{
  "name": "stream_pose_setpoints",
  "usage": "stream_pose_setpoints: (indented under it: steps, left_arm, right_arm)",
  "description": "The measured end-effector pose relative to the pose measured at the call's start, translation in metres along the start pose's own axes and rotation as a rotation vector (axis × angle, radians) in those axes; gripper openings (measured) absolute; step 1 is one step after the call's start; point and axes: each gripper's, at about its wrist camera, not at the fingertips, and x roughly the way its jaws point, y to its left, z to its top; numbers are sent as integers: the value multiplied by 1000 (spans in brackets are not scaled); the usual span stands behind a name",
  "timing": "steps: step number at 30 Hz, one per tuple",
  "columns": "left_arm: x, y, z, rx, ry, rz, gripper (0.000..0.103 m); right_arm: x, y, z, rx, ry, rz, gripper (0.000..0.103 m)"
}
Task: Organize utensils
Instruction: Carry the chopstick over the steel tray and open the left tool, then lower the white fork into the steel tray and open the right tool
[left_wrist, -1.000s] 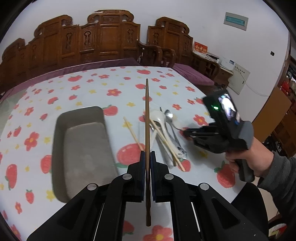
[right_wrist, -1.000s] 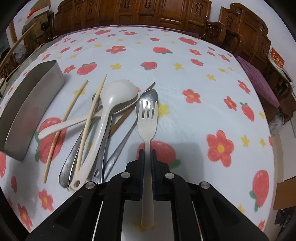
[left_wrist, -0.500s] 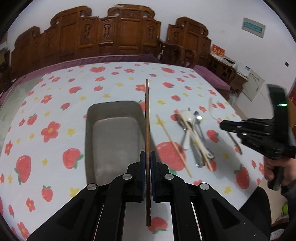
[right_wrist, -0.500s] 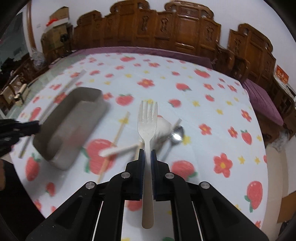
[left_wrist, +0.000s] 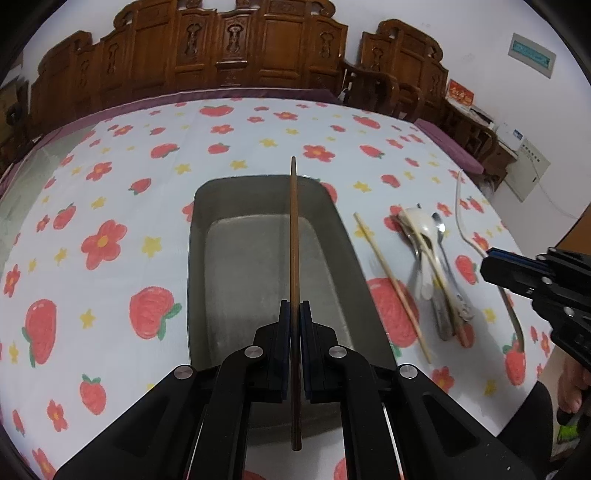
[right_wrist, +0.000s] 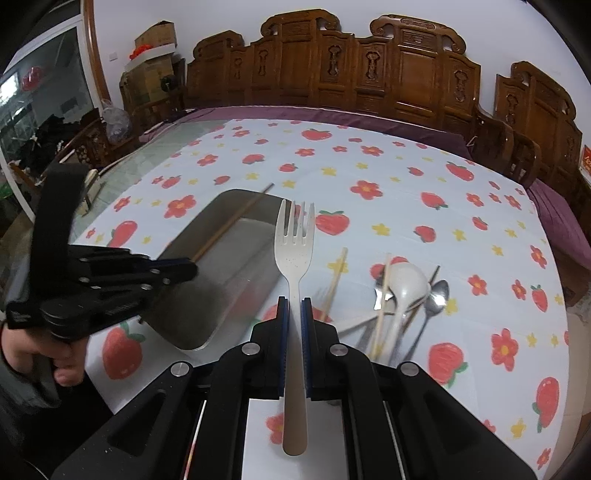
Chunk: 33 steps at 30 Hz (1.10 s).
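Observation:
My left gripper (left_wrist: 294, 306) is shut on a dark brown chopstick (left_wrist: 294, 229) that hangs lengthwise over the grey metal tray (left_wrist: 199, 236). My right gripper (right_wrist: 294, 302) is shut on a cream plastic fork (right_wrist: 293, 254), tines pointing away, held above the table near the tray's (right_wrist: 192, 325) right side. A pile of utensils (left_wrist: 428, 254) lies right of the tray: a white spoon (right_wrist: 404, 284), metal spoons and pale chopsticks. A single pale chopstick (left_wrist: 391, 284) lies between tray and pile. In the right wrist view the left gripper (right_wrist: 184, 267) shows with the brown chopstick (right_wrist: 232, 221) over the tray.
The table wears a white cloth with strawberries and flowers (left_wrist: 110, 240). Carved wooden chairs (left_wrist: 236, 48) stand along the far side. A person's hand (right_wrist: 40, 354) holds the left gripper's handle. The right gripper's body (left_wrist: 535, 280) sits at the right edge of the left wrist view.
The left gripper carried the brown chopstick leftward from over the pile to above the tray. The right gripper lifted the fork off the table and moved it toward the tray.

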Motion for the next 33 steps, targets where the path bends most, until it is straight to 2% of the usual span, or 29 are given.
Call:
stream_pose_setpoints:
  steps: [5,12,16,19,29,33]
  left_arm:
    - [6,4,-1,-10,17,14,4]
    - [-9,9,1,-18,-17,28,5]
    - [-30,16,2,-21,-69,38,13]
    - [-47,25,4,-22,-108,64,15]
    - [-79,58,5,-56,-173,132,33]
    - [-84,68,5,-73,-184,142,36]
  right_arm:
    - [5,7,2,6,0,17,8]
    - [15,16,5,18,8,25,8]
    - [21,24,11,31,8,40,8]
    - [30,34,16,41,14,57,8]
    - [73,66,30,74,50,91,8]
    - [92,75,32,84,76,96,8]
